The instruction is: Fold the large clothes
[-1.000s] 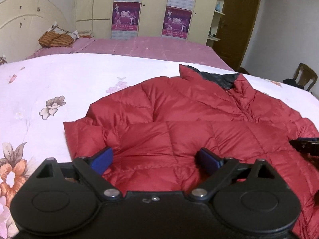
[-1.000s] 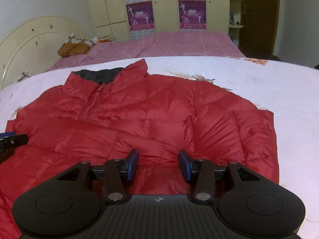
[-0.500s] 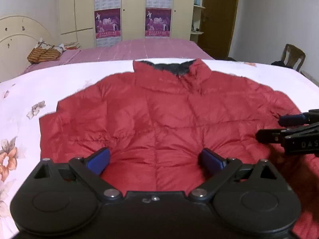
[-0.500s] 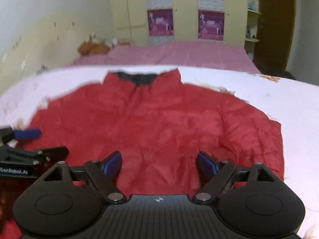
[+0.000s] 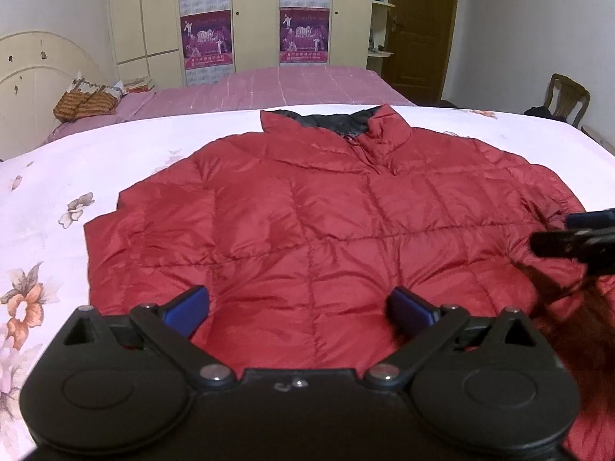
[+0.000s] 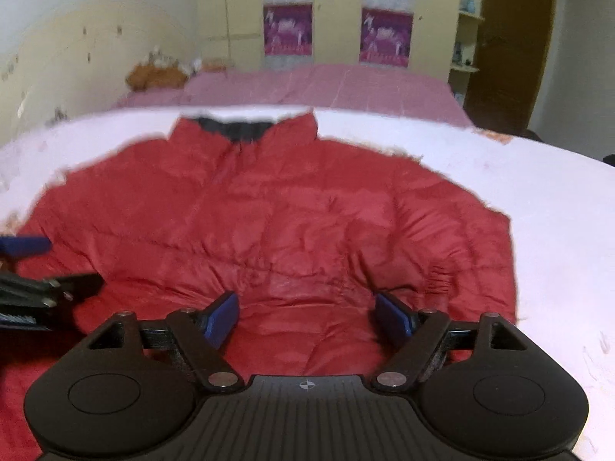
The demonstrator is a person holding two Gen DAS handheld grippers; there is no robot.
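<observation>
A red quilted down jacket (image 5: 326, 211) lies flat, front up, on the white floral bedspread (image 5: 57, 192), its dark-lined collar (image 5: 326, 121) at the far side. It also shows in the right wrist view (image 6: 288, 223), blurred. My left gripper (image 5: 300, 309) is open and empty, over the jacket's lower part near its hem. My right gripper (image 6: 307, 317) is open and empty, over the hem on the right side. Each gripper shows at the edge of the other's view: the right one (image 5: 576, 236) and the left one (image 6: 38, 269).
A second bed with a pink cover (image 5: 269, 84) lies beyond, with a brown striped bag (image 5: 82, 101) on it. A cream headboard (image 5: 34, 73) is at left. Wardrobes with posters (image 5: 207, 38), a brown door (image 5: 419, 27) and a wooden chair (image 5: 569, 94) are at the back.
Both grippers have swung toward the jacket's middle and drawn back, so the whole jacket is now in view. The right jaws have opened wide; the left stayed open.
</observation>
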